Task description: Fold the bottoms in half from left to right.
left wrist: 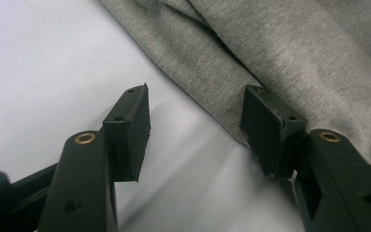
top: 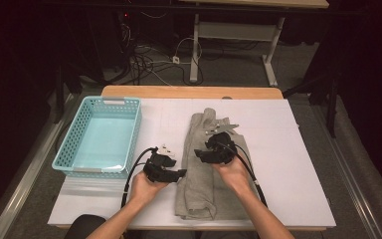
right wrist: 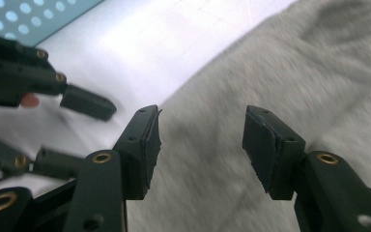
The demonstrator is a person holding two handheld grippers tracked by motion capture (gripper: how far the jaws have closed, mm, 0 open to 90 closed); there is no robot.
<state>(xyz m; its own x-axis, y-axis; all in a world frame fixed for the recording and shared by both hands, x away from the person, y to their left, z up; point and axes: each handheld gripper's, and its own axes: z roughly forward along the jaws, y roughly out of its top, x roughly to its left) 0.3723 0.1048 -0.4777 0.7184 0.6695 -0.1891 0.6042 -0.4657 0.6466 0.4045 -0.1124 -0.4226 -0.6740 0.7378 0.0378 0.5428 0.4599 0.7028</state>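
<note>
Left gripper: jaws apart with nothing between them. In the left gripper view, one pad is over the bare white table cover, the other is right at the hem of the grey cloth. It sits just off the cloth's left edge, probably placed to take hold of that edge.

Right gripper: jaws apart and empty, hanging over the middle of the cloth and pointing toward the left gripper. In the right gripper view, grey fabric lies under both pads, but neither presses on it.

Grey cloth: folded into a long strip that runs from near the far edge of the table to its near edge, a little right of centre. It lies flat and loose, with a bunched part at the far end. The long, narrow shape suggests that a further fold or a lift is the work in hand.

Basket: pale blue, perforated walls, empty, at the left side of the table, well apart from the cloth. A likely place for the folded cloth to go.

Table cover: white sheet over a wooden top, bare to the right of the cloth.
</note>
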